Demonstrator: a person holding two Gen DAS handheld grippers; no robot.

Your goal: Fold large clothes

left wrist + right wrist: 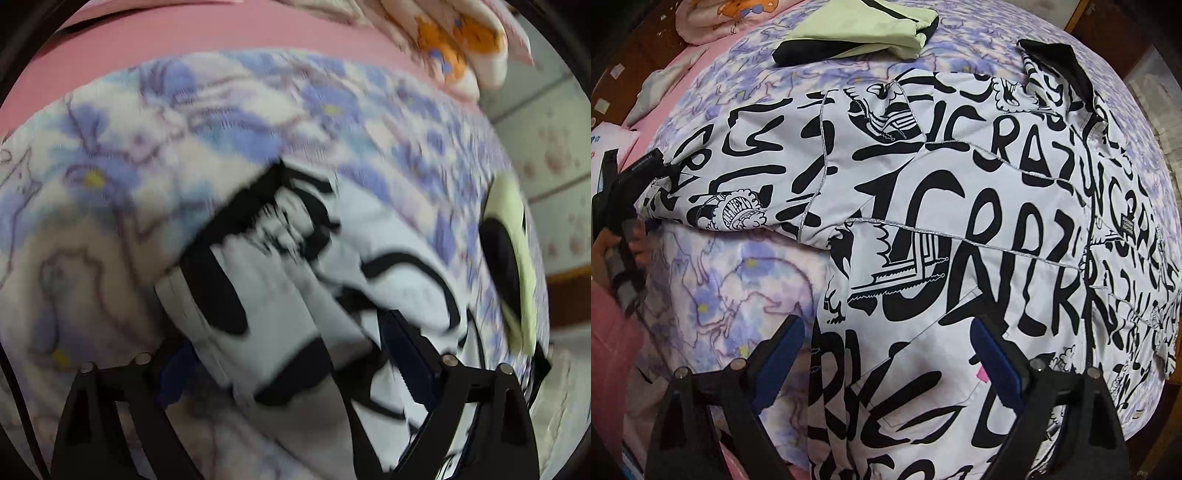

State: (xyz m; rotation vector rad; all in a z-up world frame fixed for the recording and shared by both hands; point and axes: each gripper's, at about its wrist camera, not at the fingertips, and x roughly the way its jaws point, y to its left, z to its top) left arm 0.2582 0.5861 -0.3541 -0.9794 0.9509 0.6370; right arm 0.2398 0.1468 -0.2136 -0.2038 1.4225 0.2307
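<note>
A large white jacket covered in black lettering lies spread flat on a purple flowered blanket. My right gripper points down over the jacket's lower part and is open. Its left finger hangs over the blanket and its right finger over the jacket. In the blurred left wrist view, the jacket's sleeve end lies between the fingers of my left gripper, which stands open around it. The right wrist view shows a person's hand at the far left, beside the sleeve's black cuff.
A folded green and black garment rests on the blanket beyond the jacket, also at the right in the left wrist view. A pink sheet and cream bedding with an orange cartoon print lie at the far side.
</note>
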